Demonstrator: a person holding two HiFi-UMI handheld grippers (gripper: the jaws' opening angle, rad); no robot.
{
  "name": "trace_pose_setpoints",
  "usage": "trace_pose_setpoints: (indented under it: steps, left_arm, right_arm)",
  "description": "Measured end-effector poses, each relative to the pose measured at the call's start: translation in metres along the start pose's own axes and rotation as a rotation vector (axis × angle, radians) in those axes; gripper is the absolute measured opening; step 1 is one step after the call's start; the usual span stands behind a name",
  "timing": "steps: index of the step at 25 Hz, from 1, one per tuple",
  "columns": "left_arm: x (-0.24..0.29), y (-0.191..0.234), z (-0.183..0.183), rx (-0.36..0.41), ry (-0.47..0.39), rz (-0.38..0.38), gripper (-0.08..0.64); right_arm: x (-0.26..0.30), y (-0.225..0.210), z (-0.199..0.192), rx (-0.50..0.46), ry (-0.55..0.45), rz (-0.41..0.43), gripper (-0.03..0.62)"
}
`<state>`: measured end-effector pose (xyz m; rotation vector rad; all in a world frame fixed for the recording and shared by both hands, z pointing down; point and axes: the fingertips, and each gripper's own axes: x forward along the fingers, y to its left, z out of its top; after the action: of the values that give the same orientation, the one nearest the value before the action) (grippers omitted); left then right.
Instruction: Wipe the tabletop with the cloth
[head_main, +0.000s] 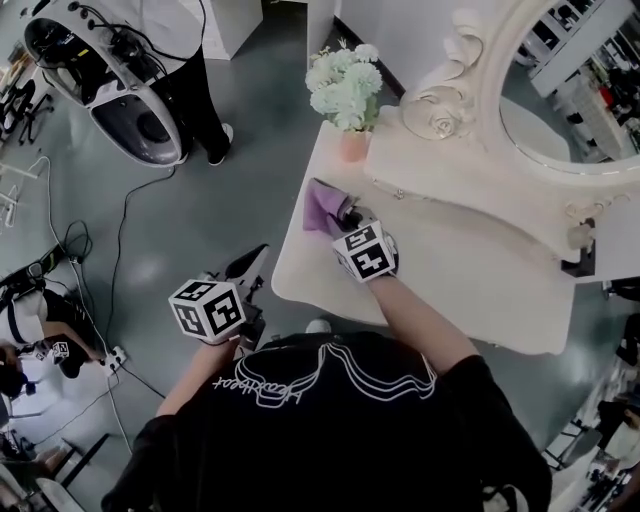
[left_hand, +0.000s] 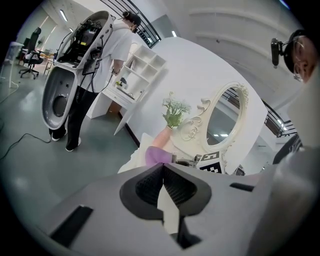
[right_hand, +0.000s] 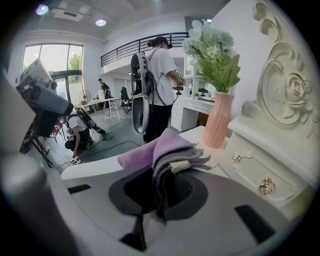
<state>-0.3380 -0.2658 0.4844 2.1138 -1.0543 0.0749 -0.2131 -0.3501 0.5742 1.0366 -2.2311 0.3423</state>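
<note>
A purple-and-grey cloth (head_main: 322, 208) lies bunched on the left end of the cream tabletop (head_main: 450, 270), close to its edge. My right gripper (head_main: 350, 215) is shut on it. In the right gripper view the cloth (right_hand: 160, 147) spills out forward from between the closed jaws of that gripper (right_hand: 162, 192). My left gripper (head_main: 250, 268) hangs off the table's left side over the grey floor, shut with nothing in it. In the left gripper view its pads (left_hand: 150, 182) meet, and the cloth (left_hand: 152, 156) shows beyond them on the table.
A pink vase of pale flowers (head_main: 348, 100) stands at the table's back left corner, just behind the cloth. An ornate oval mirror (head_main: 560, 90) and a raised drawer unit (head_main: 440, 180) fill the back. A person (head_main: 195, 90) stands by a white machine (head_main: 120, 80); cables cross the floor.
</note>
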Motion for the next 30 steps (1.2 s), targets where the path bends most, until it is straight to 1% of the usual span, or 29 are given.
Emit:
trace_pose_setpoints:
  steps: [3,7,9,13,17,30]
  left_arm:
    - [0.002,0.000,0.001,0.003,0.001,0.001,0.005]
    - [0.006,-0.002,-0.001,0.011,0.007,-0.006,0.005]
    - [0.007,-0.005,-0.002,0.014,0.012,-0.011,0.005]
    - [0.010,-0.010,-0.003,0.017,0.016,-0.019,0.005]
    - [0.012,-0.011,-0.007,0.003,0.024,-0.025,0.005]
    - [0.021,-0.015,-0.014,0.004,0.055,-0.037,0.005]
  right_arm:
    - [0.000,0.000,-0.001,-0.007,0.010,-0.002,0.054]
    - [-0.001,-0.003,-0.004,-0.065,0.033,-0.023,0.052]
    - [-0.003,-0.004,-0.005,-0.076,0.037,-0.029,0.052]
    - [-0.006,-0.009,-0.009,-0.073,0.047,-0.032,0.052]
    - [-0.011,-0.015,-0.014,-0.073,0.056,-0.039,0.052]
    - [-0.031,-0.037,-0.033,-0.056,0.061,-0.101,0.052]
